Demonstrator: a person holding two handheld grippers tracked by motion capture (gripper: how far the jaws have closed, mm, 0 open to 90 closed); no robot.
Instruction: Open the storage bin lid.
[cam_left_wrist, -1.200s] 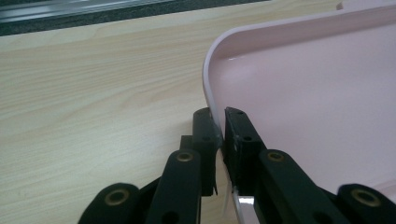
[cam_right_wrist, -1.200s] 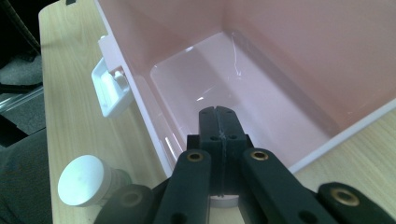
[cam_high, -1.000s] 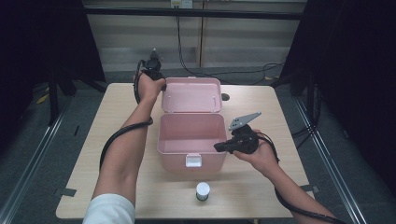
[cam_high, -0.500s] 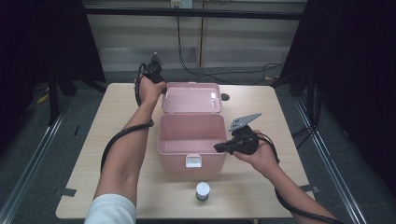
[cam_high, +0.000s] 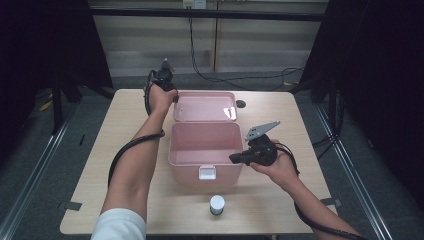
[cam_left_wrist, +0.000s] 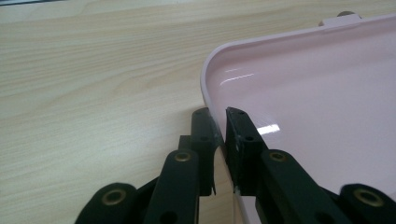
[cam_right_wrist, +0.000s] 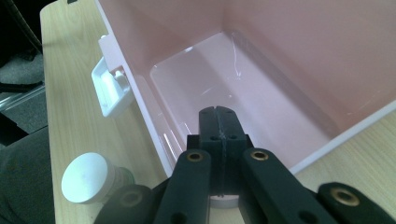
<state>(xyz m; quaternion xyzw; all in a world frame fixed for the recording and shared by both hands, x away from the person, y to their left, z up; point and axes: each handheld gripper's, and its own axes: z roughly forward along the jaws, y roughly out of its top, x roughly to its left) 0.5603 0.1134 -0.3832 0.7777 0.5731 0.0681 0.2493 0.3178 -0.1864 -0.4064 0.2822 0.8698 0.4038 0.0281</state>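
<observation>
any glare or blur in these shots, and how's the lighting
High view: the table is evenly lit and sharp, the surroundings fall into dark. Left gripper view: white glare streaks on the pink lid, while the near jaws look soft. Right gripper view: faint sheen on the floor of the pink box; the white-capped bottle is slightly out of focus.

We see a pink box (cam_high: 205, 150) of smooth, glossy plastic, its open lid (cam_left_wrist: 303, 93) catching bright highlights, with a white plastic latch (cam_right_wrist: 111, 88) on its front. The table (cam_high: 125, 120) looks like pale wood-grain laminate with a matt finish. The left hand-held gripper (cam_left_wrist: 219, 135) has matt black jaws with brass-coloured pins, and the small jar (cam_right_wrist: 93, 179) has a matt white cap.
</observation>
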